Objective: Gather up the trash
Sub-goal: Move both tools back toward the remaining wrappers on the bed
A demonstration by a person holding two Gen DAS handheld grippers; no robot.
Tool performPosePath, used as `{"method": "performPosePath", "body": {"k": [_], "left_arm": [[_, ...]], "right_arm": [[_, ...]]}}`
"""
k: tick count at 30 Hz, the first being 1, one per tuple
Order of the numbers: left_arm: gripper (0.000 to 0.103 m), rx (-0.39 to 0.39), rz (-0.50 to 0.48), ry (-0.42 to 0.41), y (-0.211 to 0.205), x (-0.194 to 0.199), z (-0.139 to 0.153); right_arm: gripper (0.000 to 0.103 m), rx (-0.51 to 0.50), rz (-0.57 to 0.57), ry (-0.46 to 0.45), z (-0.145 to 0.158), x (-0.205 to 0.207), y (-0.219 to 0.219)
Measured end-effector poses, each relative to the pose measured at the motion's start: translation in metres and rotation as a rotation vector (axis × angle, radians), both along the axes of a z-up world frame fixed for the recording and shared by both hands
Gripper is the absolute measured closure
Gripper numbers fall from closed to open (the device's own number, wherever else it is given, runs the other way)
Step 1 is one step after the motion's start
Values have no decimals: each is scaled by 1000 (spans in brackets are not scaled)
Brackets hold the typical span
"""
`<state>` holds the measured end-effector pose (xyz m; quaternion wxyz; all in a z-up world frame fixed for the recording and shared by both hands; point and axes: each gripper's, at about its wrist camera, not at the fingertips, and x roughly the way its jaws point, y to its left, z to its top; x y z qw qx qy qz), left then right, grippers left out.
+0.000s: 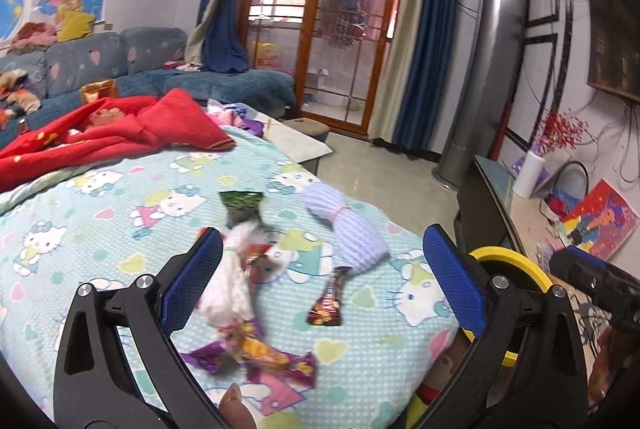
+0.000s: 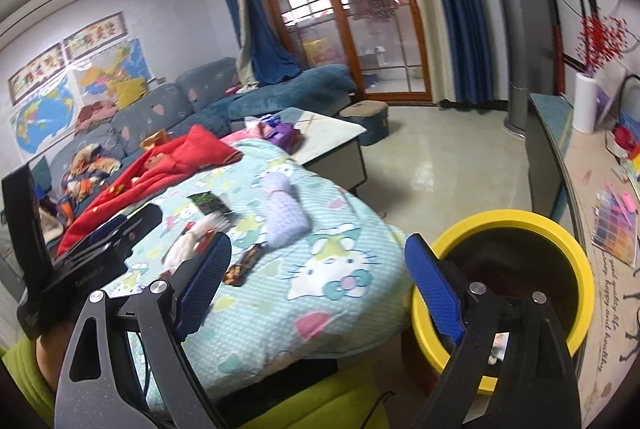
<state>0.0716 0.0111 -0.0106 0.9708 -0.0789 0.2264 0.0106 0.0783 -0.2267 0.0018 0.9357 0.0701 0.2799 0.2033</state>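
Living-room quilt (image 1: 120,229) carries most trash uncollected: white wad (image 1: 232,281), purple wrapper (image 1: 256,353), dark wrapper (image 1: 327,303), green packet (image 1: 241,207); left gripper (image 1: 320,281) wide, empty above them; right gripper (image 2: 320,293) wide, empty near yellow bin (image 2: 552,229), contents unclear.

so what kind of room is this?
Likely a home living room: a blue sofa, a low table under a Hello Kitty blanket strewn with wrappers, and a tall standing air conditioner.

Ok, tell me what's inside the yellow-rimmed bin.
The round yellow-rimmed bin shows a dark inner wall, with pale scraps low down. The open right gripper hides most of its bottom.
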Motion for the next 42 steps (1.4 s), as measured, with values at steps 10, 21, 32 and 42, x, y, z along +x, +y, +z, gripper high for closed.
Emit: {"method": "performPosePath", "body": {"k": [10,21,32,42], "left_arm": [[11,-37,67,6,40,-4,-1],[11,-73,68,-5,87,-10,-1],[21,-105,6,100,126,-11,-26],[38,-154,-156,227,133,-10,-56]], "right_arm": [[16,-38,122,-19,0,-4,52],[16,-106,286,-54,-10,-6,106],[27,-176,443,66,-50,7,147],[41,-224,516,165,-84,17,168]]}}
